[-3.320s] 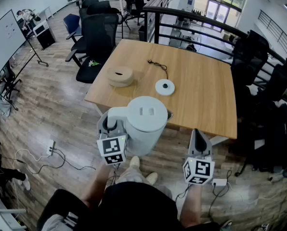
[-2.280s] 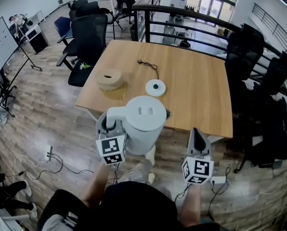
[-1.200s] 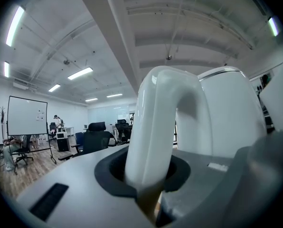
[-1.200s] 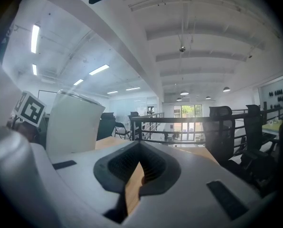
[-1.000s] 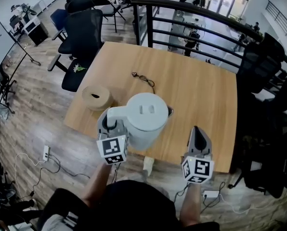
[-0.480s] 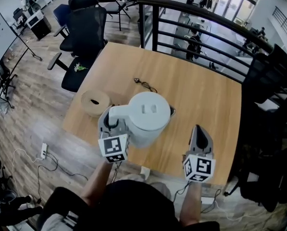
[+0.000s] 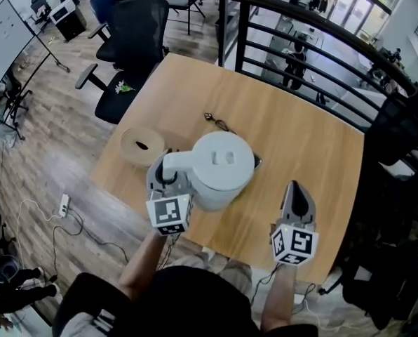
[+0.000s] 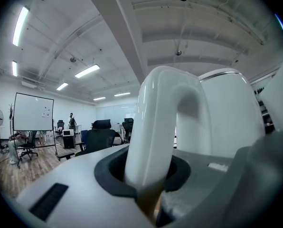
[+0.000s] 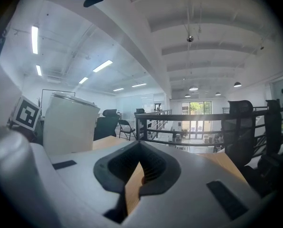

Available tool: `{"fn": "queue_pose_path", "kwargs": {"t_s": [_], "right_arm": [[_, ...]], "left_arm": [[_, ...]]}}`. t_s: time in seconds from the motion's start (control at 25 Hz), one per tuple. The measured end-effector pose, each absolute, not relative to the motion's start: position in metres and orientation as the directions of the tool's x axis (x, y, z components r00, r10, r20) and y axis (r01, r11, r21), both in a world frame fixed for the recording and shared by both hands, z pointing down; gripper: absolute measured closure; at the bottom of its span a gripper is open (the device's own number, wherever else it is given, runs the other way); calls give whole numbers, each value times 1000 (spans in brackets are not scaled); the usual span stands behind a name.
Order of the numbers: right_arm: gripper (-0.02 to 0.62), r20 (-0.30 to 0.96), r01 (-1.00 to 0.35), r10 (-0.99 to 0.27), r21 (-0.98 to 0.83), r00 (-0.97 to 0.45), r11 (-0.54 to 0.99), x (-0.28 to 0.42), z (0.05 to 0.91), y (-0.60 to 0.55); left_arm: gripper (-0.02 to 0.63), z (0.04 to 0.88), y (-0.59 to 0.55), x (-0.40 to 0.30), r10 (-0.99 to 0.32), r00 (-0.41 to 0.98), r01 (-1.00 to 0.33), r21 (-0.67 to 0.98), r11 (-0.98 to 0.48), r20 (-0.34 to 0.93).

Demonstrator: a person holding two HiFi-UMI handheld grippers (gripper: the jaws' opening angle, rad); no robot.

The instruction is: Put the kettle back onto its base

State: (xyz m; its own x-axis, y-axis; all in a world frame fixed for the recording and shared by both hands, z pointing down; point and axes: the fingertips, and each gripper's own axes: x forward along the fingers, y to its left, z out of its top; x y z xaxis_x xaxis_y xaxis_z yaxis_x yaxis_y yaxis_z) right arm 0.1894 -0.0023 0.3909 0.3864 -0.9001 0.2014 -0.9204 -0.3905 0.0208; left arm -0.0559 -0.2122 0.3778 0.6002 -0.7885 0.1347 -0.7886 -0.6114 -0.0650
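Jaws of the left gripper clamp the handle of the white kettle mid-frame over the table; right gripper, lower right, is closed, empty

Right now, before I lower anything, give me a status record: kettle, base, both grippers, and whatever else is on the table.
kettle: white kettle, upright, held over the table
left gripper: left gripper shut on the handle
right gripper: right gripper jaws together, nothing between them, to the right of the kettle
base: not in view; may be hidden beneath the kettle
cord: black cord lying on the table beyond the kettle
other: round tan object on the table, left of the kettle
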Motion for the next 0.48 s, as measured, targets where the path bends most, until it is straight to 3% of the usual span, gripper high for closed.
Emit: {"fn": "queue_pose_path", "kwargs": {"t_s": [0.48], "right_arm": [[597, 227, -979, -953, 7, 200, -204, 215, 417, -60]], "left_arm": [[545, 401, -218, -56, -875, 459, -883, -28, -468, 150]]}}
